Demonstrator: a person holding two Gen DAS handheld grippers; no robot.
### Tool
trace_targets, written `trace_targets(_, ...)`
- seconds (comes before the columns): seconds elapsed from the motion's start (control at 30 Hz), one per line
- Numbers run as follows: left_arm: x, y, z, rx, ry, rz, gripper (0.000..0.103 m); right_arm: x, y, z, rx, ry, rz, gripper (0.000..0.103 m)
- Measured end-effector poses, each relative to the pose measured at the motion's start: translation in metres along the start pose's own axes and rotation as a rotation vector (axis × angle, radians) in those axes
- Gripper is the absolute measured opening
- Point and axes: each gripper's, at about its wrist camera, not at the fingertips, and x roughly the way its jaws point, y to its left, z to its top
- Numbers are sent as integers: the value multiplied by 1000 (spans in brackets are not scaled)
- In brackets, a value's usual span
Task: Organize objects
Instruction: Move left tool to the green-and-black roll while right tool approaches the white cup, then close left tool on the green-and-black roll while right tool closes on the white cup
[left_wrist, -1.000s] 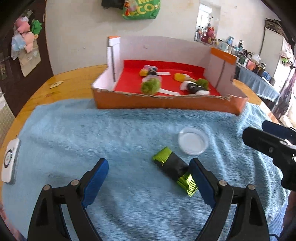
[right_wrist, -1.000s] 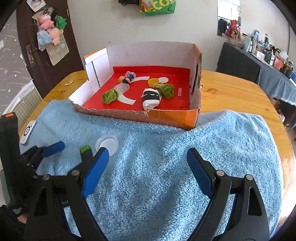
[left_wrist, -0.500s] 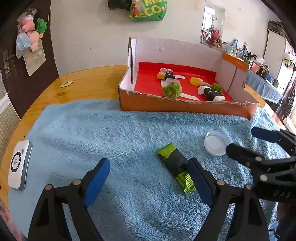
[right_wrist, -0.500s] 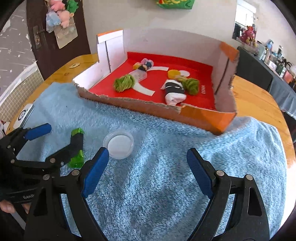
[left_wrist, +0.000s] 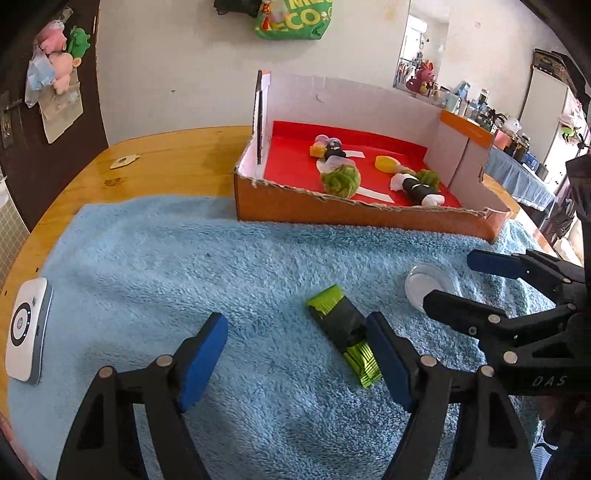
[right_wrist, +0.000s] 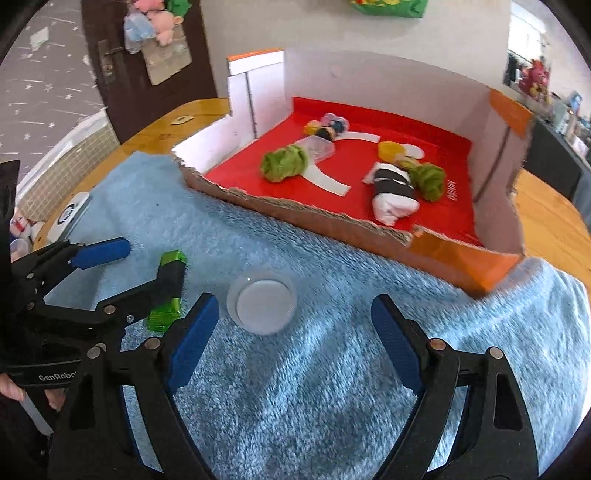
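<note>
A green and black foil packet (left_wrist: 341, 328) lies on the blue towel (left_wrist: 184, 266) between my left gripper's (left_wrist: 295, 354) fingers, close against the right-hand one. The jaws are closing, and the left pad (left_wrist: 205, 356) is still well clear of it. A clear round lid (right_wrist: 262, 301) rests on the towel between the fingers of my open right gripper (right_wrist: 295, 325), nearer the left one. In the right wrist view my left gripper (right_wrist: 147, 258) straddles the packet (right_wrist: 166, 314). Behind stands a cardboard box (left_wrist: 351, 218) with a red floor, holding green yarn balls, a black and white roll and small toys.
A white handheld device (left_wrist: 27, 328) lies at the towel's left edge. The towel covers a round wooden table (left_wrist: 166, 158). The box's tall white back wall (right_wrist: 388, 85) and orange side flaps rise behind. My right gripper (left_wrist: 450, 278) reaches in from the right of the left wrist view.
My right gripper has come down and leftward, so the lid now lies between its fingers. My left gripper's jaws have narrowed a little around the packet.
</note>
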Motion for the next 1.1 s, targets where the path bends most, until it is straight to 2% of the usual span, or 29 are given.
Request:
trace_targets(0.1, 1, 0, 1, -3, 7, -16, 79, 7, -1, 0, -43, 17, 18, 85)
trace_targets(0.2, 2, -4, 1, 8, 7, -9, 79, 14, -1, -2, -91, 33, -39, 85)
trace_targets(0.33, 6, -13, 1, 20, 15, -6, 79, 10, -11, -1, -35, 1, -64, 83)
trace_targets(0.4, 8, -19, 2, 30, 14, 2, 79, 9, -14, 0, -28, -5, -51, 83)
trace_targets(0.53, 9, -24, 0, 31, 10, 26, 77, 10, -7, 0, -76, 1, -53, 72)
trace_targets(0.57, 8, -22, -1, 20, 7, 23, 74, 11, -6, 1, -84, 0, -49, 71)
trace_targets(0.63, 7, -19, -2, 3, 2, 29, 68, 13, -3, 2, -99, 4, -46, 58)
trace_targets(0.67, 6, -19, -2, 5, -2, 35, 62, 13, -1, 2, -108, 6, -43, 56)
trace_targets(0.73, 5, -19, -3, 15, -9, 45, 53, 14, 1, 2, -119, 4, -39, 44)
trace_targets(0.77, 5, -20, -4, 17, -12, 44, 47, 14, 3, 3, -121, 3, -33, 41)
trace_targets(0.9, 5, -18, -1, 14, -9, 20, 25, 14, 3, 3, -99, 10, -26, 39)
trace_targets(1.1, 7, -14, 3, 9, -4, -4, 23, 10, -7, 5, -4, 20, -5, 39)
